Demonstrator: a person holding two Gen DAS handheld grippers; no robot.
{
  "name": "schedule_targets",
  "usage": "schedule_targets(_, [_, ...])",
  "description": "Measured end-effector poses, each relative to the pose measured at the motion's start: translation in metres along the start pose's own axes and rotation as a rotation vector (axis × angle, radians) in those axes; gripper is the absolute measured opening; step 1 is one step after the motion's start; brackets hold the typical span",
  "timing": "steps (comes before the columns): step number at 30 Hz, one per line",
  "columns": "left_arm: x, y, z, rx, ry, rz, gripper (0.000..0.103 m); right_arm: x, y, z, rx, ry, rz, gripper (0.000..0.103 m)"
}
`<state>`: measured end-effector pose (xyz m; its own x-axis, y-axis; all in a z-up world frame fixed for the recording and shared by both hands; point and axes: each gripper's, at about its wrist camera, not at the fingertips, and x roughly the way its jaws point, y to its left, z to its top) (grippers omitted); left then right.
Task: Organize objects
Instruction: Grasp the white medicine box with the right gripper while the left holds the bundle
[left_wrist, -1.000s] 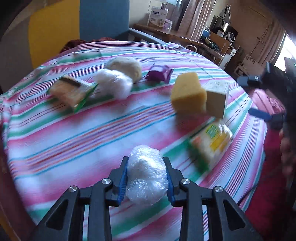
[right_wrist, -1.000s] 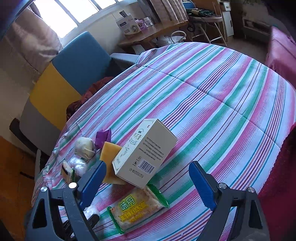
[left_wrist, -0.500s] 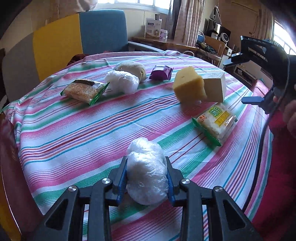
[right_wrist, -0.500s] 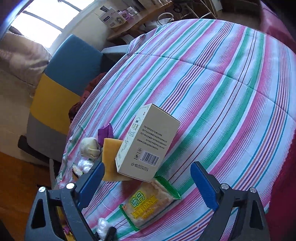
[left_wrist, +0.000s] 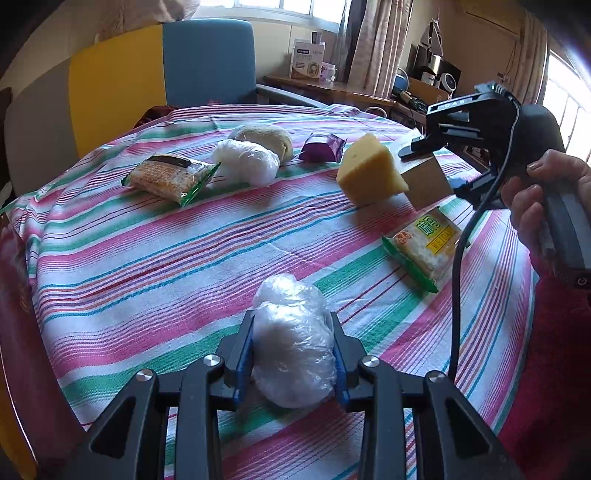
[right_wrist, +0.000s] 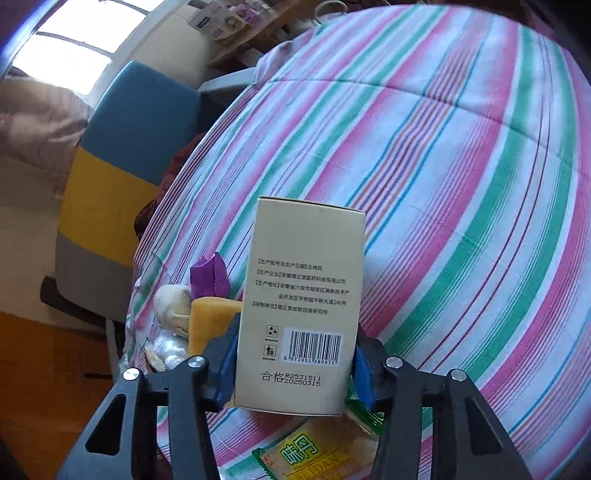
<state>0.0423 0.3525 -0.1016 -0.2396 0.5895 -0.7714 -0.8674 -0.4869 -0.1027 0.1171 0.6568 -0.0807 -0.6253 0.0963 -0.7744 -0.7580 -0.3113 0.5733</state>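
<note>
Striped tablecloth (left_wrist: 155, 266) over a round table, left gripper (left_wrist: 293, 354) at near edge pinching a plastic-wrapped white bundle (left_wrist: 291, 339) (pads pressed in), right gripper (right_wrist: 293, 363) farther right, jaws just closed onto a beige box (right_wrist: 299, 306), beside a yellow sponge (left_wrist: 369, 177).

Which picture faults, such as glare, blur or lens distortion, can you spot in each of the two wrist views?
Left wrist view: window glare blows out the upper right corner, the fisheye bows the striped tablecloth, and the plastic-wrapped bundle is sharp. Right wrist view: the window at upper left is overexposed, the stripes curve strongly, and the box is slightly soft, its small print hard to read.
</note>
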Motion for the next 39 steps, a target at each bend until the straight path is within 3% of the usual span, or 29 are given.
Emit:
schedule_targets(2, [0.000,0.000,0.000,0.002,-0.001,0.001,0.035,-0.004,0.010,0.000,-0.054,-0.029,-0.012,0.050])
schedule_targets(8, [0.000,0.000,-0.001,0.001,-0.003,-0.002,0.035,-0.005,0.031,0.001,-0.225,-0.106,-0.191,0.050])
schedule_targets(14, [-0.001,0.000,-0.002,0.002,-0.004,-0.001,0.035,0.004,0.031,-0.001,-0.309,-0.057,-0.271,0.050])
schedule_targets(35, [-0.002,0.000,-0.002,0.000,0.003,-0.008,0.034,0.006,0.034,-0.008,-0.352,-0.047,-0.288,0.050])
schedule_targets(37, [-0.007,0.000,0.002,-0.010,0.029,-0.011,0.034,0.008,0.037,-0.009,-0.377,-0.048,-0.300,0.050])
schedule_targets(39, [-0.025,0.001,0.008,-0.023,-0.009,-0.031,0.034,0.010,0.039,-0.010,-0.391,-0.049,-0.307,0.050])
